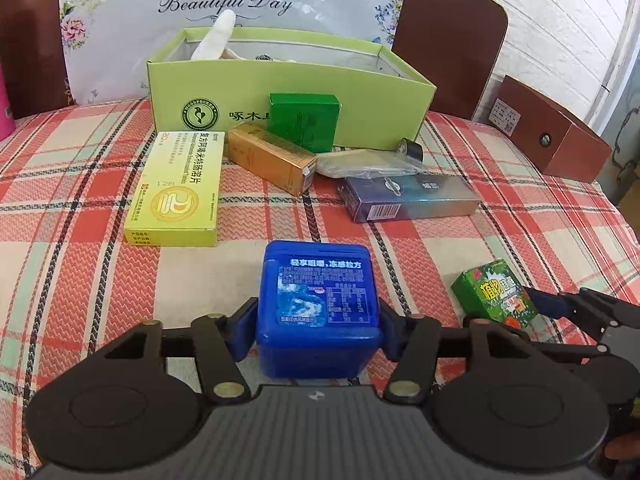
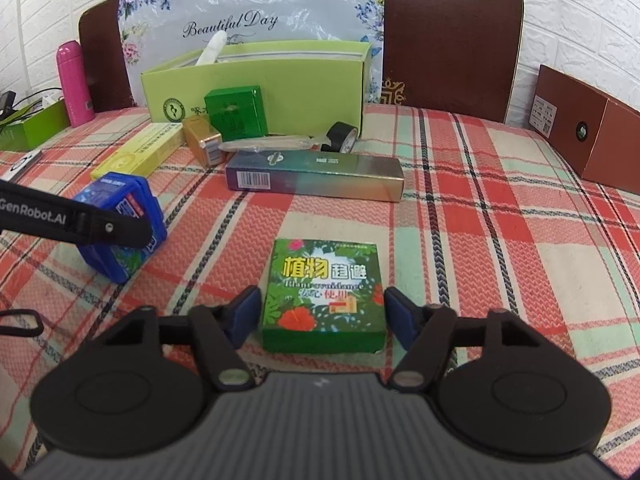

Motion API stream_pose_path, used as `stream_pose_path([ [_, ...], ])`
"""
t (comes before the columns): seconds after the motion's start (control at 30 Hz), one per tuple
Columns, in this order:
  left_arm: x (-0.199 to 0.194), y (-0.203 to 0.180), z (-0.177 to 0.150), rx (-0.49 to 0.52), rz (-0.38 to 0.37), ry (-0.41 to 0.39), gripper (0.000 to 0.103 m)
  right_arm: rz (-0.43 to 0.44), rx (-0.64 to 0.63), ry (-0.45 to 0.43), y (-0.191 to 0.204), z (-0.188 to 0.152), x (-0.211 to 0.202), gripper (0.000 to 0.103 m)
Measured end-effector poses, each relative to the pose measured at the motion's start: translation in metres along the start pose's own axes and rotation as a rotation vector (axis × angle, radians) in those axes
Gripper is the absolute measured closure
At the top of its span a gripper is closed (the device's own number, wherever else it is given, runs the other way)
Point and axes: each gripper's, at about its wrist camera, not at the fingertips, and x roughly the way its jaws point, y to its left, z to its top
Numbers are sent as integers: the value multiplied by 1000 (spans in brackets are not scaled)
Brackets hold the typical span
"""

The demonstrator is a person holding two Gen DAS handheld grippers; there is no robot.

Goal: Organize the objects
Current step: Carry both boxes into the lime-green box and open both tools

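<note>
My left gripper [image 1: 318, 322] is shut on a blue plastic gum box [image 1: 318, 304], pads pressed on both its sides; the box also shows in the right wrist view [image 2: 120, 224]. My right gripper [image 2: 320, 312] is open around a small green floral box [image 2: 324, 296] lying on the plaid tablecloth, with small gaps between its pads and the box sides. That box also shows in the left wrist view [image 1: 494, 294]. An open light-green box [image 1: 288, 80] stands at the back.
In front of the light-green box lie a yellow medicine box [image 1: 178, 188], a gold box [image 1: 272, 158], a dark green box [image 1: 306, 120], a long blue-silver box [image 1: 408, 198], a black tape roll [image 1: 412, 150] and a plastic bag. A brown box [image 2: 588, 124] sits far right, a pink bottle [image 2: 74, 82] far left.
</note>
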Motion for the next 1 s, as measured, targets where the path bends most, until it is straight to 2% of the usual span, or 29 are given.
stream_pose_path([
  [0.1,-3,0,3,9,-2,-9,43,5,-6,-3,1,2,0,42],
  [0.23,-15,1,17,11,-23,-56,44,59,-12,-30,5,15,-3,42],
  [0.6,-33,4,103,39,-23,-255,44,92,-110,-251,14,105,-3,42],
  [0.73,-21,11,142,12,-19,-297,44,59,-133,-310,16,142,14,42],
  [0.83,-6,20,170,0,-3,-315,44,28,-121,-320,13,171,35,42],
  [1.0,33,31,204,-3,26,-290,44,10,-104,-319,9,207,74,42],
])
